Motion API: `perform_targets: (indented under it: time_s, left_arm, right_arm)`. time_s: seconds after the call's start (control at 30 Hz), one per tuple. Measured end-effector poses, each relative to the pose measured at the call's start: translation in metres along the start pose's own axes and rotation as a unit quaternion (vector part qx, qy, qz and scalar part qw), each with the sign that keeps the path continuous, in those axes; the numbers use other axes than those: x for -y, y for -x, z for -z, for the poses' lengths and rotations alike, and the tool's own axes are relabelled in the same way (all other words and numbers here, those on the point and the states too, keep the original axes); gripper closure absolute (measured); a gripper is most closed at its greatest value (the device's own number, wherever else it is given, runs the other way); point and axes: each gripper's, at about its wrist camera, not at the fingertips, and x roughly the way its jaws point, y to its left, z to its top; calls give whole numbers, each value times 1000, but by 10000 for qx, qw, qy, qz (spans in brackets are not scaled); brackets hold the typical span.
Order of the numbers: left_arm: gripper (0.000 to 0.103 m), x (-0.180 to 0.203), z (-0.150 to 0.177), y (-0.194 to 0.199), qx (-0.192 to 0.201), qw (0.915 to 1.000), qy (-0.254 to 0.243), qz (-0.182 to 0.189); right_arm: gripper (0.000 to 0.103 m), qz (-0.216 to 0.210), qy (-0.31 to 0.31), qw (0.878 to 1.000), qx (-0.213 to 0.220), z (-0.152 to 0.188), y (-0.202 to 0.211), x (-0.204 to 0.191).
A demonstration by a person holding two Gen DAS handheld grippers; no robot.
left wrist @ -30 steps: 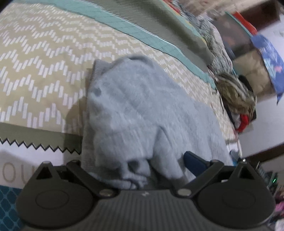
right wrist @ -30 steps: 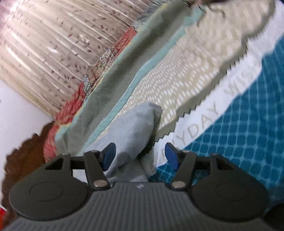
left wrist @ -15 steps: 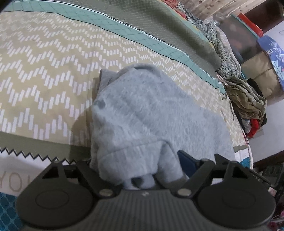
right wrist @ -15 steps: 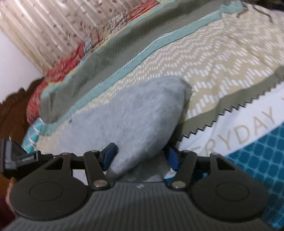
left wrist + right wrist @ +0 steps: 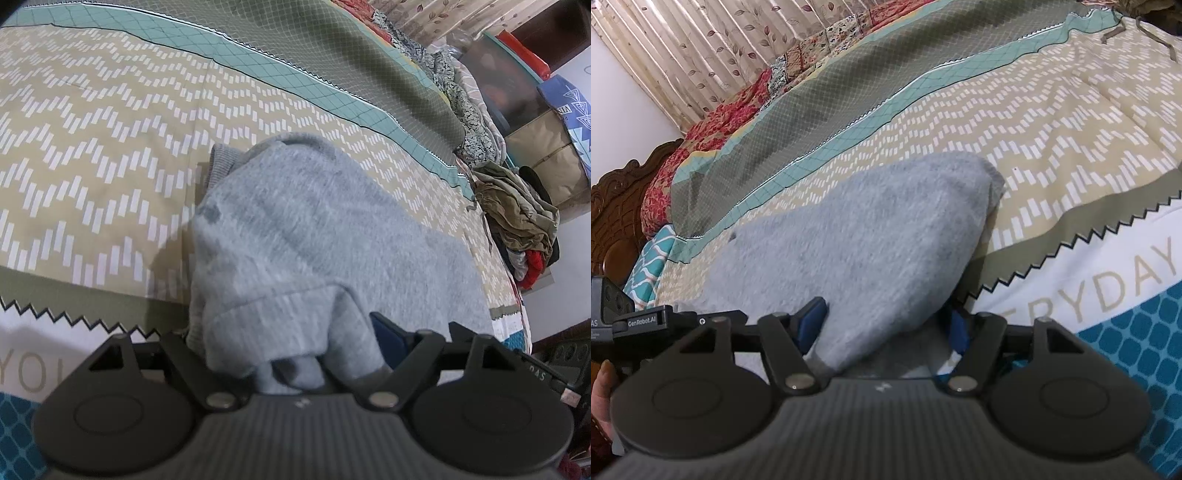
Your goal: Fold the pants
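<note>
Pants, grey and bunched on the bed, sit between both my hand-held grippers, left closing on the hem, right easing apart to let go.

This was a bedroom in a home. A bed filled both views, spread with a chevron-patterned cover and a floral quilt, against a carved wooden headboard. Leaf-print curtains hung behind it, and a heap of clothes sat near storage bags.
</note>
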Motion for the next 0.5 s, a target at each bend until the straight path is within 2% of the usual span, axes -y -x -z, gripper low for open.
perform_targets:
  time_s: [0.03, 0.1, 0.17, 0.23, 0.27, 0.3, 0.37, 0.4, 0.5]
  left_arm:
    - [23, 1, 0, 0, -7, 10000, 0, -21]
    - [33, 3, -1, 1, -28, 10000, -2, -46]
    - [48, 6, -2, 3, -40, 9999, 92, 36]
    - [54, 13, -2, 6, 12, 10000, -42, 24]
    - [59, 16, -2, 6, 32, 9999, -116, 2]
    - [61, 19, -1, 8, 65, 9998, -178, -26]
    - [66, 25, -2, 15, 217, 9993, -288, 31]
    - [67, 28, -3, 21, 357, 9987, -329, 156]
    - [67, 40, -10, 41, 750, 9946, -496, 517]
  right_arm:
    - [33, -2, 6, 10000, -2, 0, 0, 0]
    - [33, 6, 11, 10000, -7, 0, -1, -2]
    - [33, 14, 39, 10000, -18, -1, -1, -3]
    - [35, 30, 129, 9999, -34, -1, -1, -5]
    - [46, -12, 179, 9998, -50, -1, -2, -7]
    - [65, -122, 187, 9997, -105, -1, -2, -6]
    - [73, -169, 240, 9995, -110, -1, -3, -11]
    - [81, -143, 398, 9991, -75, -1, -2, -17]
    - [84, -102, 930, 9955, 168, -5, 9, -41]
